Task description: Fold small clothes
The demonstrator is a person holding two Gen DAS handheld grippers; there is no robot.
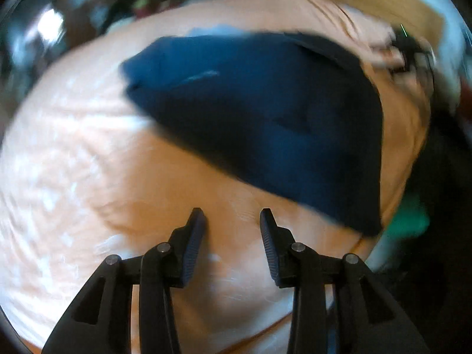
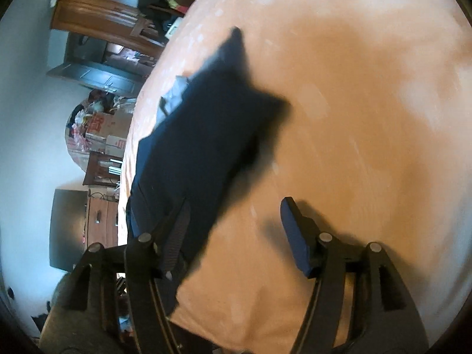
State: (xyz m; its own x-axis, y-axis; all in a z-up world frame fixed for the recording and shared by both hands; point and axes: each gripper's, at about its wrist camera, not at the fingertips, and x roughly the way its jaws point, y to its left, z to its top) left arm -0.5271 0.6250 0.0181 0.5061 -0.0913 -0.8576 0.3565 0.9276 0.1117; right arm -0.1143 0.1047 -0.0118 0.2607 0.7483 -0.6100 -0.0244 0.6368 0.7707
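Navy cloth, soft and limp, makes up the small garment (image 1: 265, 118), which lies on a peach bedsheet (image 1: 88, 162) near the bed's edge. It looks light and thin, likely to drape and slide a little on the sheet rather than hold any shape, so I would judge a pinch on a corner or along a hem the best hold, not the middle of the panel. In the left wrist view its long axis runs from far left to near right, tapering toward the near-right tip; blur hides which end is which. The left tongs (image 1: 233, 244) stand apart over bare sheet, just short of the garment and holding nothing. The right tongs (image 2: 236, 233) are also spread, one finger over the garment's near edge, the other above the sheet.
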